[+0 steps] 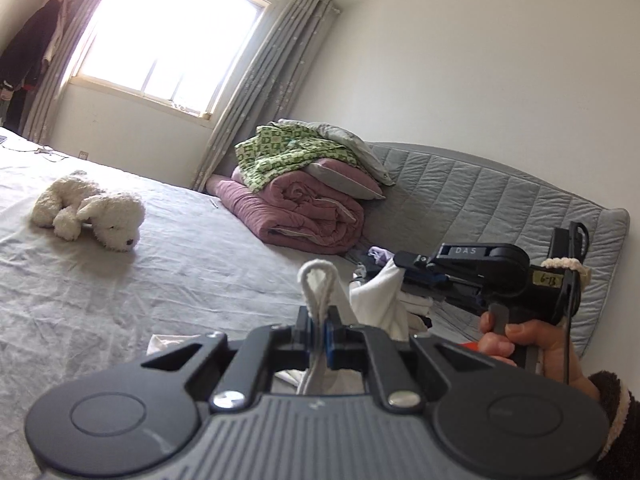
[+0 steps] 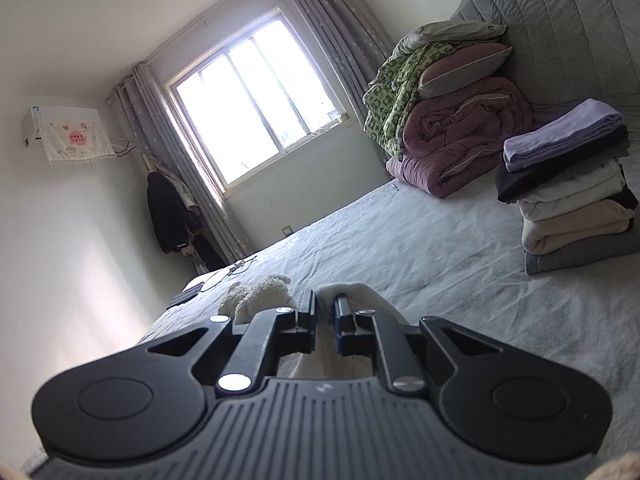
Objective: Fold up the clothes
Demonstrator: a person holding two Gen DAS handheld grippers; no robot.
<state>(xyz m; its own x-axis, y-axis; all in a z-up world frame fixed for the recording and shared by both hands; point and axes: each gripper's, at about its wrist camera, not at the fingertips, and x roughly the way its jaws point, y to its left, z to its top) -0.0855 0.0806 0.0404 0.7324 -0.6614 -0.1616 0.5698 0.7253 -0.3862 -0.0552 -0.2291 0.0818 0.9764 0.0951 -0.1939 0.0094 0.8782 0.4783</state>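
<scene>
My left gripper (image 1: pixel 319 334) is shut on a fold of a white garment (image 1: pixel 318 284) and holds it up above the grey bed sheet (image 1: pixel 180 264). More of the white garment (image 1: pixel 380 296) hangs between the two grippers. My right gripper (image 1: pixel 400 261) shows side-on in the left wrist view, shut on the same cloth. In the right wrist view my right gripper (image 2: pixel 325 312) grips the white garment (image 2: pixel 360 294), which drapes over and between its fingers. A stack of folded clothes (image 2: pixel 572 188) stands on the bed at the right.
A white plush toy (image 1: pixel 92 210) lies on the bed, also in the right wrist view (image 2: pixel 256 292). A pile of pink and green bedding (image 1: pixel 304 196) leans on the padded grey headboard (image 1: pixel 500 196). A phone and cable (image 2: pixel 208 282) lie near the bed's far edge.
</scene>
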